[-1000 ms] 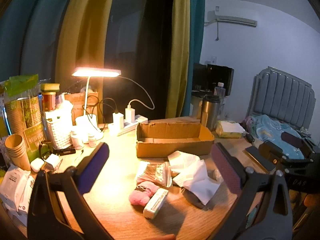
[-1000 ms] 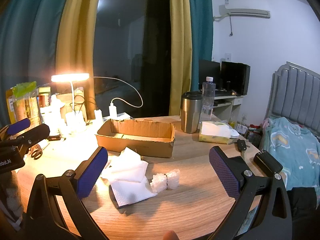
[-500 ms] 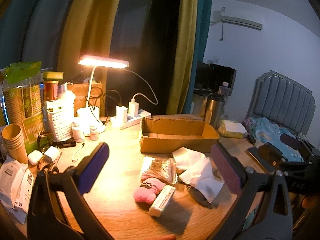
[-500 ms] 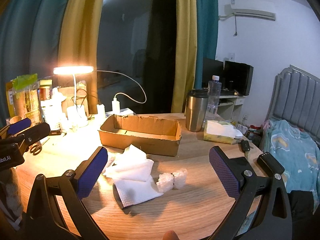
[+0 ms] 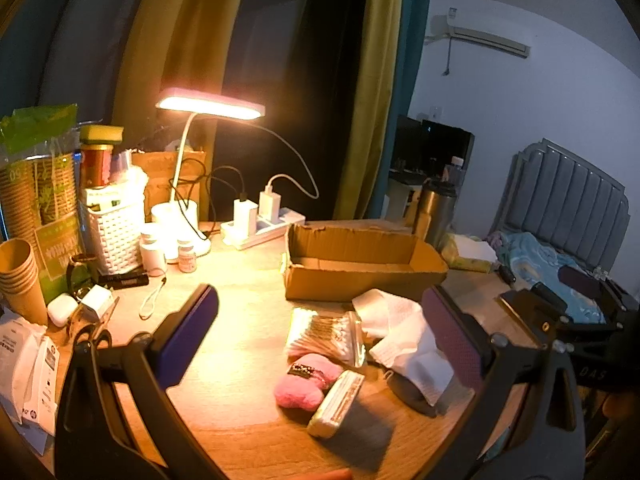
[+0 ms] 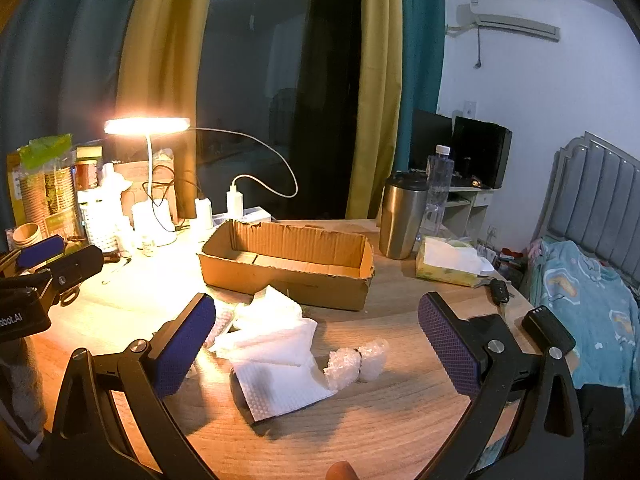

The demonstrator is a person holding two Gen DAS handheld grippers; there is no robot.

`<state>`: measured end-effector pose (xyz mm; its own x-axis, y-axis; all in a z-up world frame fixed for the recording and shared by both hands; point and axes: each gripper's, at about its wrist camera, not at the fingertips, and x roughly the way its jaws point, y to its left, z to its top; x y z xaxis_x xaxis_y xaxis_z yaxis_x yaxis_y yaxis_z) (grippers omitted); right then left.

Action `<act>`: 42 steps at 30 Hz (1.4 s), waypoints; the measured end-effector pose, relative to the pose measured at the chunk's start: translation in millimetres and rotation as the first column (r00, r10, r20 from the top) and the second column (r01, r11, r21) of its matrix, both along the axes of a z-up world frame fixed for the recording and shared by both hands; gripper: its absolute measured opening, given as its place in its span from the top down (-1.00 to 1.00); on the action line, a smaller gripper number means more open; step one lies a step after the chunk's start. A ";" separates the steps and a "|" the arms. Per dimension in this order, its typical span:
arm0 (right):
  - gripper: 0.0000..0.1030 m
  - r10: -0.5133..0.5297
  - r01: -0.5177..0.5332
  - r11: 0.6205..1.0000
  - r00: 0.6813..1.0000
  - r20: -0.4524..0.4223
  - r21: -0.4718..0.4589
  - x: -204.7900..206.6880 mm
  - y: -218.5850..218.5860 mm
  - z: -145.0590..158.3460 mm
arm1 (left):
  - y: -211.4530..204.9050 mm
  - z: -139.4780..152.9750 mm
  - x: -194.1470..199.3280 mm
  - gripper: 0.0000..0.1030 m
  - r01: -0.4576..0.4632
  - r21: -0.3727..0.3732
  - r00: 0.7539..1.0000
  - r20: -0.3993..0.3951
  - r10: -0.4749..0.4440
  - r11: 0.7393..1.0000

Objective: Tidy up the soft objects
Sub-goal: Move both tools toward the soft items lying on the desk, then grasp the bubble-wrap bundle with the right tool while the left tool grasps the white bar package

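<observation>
A pink plush heart-shaped toy (image 5: 306, 380) lies on the round wooden worktop (image 5: 240, 360), near its front edge, with a small cream rectangular packet (image 5: 336, 404) touching its right side. Just behind the toy sits a clear bag of cotton swabs (image 5: 326, 336), and to the right of that a loose pile of white tissue sheets (image 6: 276, 332) spreads over a dark flat object; one textured sheet (image 6: 280, 392) reaches toward the near edge. A small roll of clear bubble wrap (image 6: 358, 362) rests just right of the sheets, apart from them. Behind all of these stands a shallow open brown cardboard box (image 6: 288, 264), its torn rim facing up and its inside bare.

The left gripper (image 5: 320, 344) hovers above the toy and swab bag with its blue-padded jaws spread wide, holding nothing. The right gripper (image 6: 316, 344) hangs over the tissue pile and bubble wrap, jaws likewise wide apart and empty.

Bare wood lies open between the soft things and the near rim, and also right of the bubble wrap. The left side is crowded: a lit white desk lamp (image 5: 208, 104), a white woven basket (image 5: 114, 236), a stack of paper cups (image 5: 18, 276) and a white power strip (image 5: 260, 228). At the right rim stand a steel tumbler (image 6: 402, 220) and a yellow tissue pack (image 6: 448, 264).
</observation>
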<state>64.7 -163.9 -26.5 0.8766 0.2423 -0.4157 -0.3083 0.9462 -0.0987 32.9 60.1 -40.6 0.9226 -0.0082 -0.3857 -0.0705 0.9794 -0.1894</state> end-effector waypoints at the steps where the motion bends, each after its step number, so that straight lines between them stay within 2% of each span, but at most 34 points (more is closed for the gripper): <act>1: -0.99 -0.001 0.001 1.000 1.000 -0.002 0.000 1.1 0.7 -0.3 | 0.2 -0.5 0.9 -0.99 0.001 0.000 1.000 -0.001 -0.001 1.000; 18: -0.99 -0.011 0.011 1.000 1.000 -0.013 0.004 8.7 -0.2 -5.2 | -4.0 -5.1 8.4 -0.99 0.013 0.005 1.000 -0.017 -0.012 1.000; 29: -0.99 -0.057 0.057 0.998 0.994 -0.095 -0.001 38.7 -26.5 -40.7 | -10.7 -43.4 37.0 -0.99 0.014 0.029 0.988 -0.152 -0.009 0.999; 42: -0.99 -0.067 0.071 0.997 0.974 -0.218 0.010 77.0 -44.8 -84.8 | -9.2 -88.5 63.3 -0.99 0.003 0.065 0.952 -0.307 0.017 0.998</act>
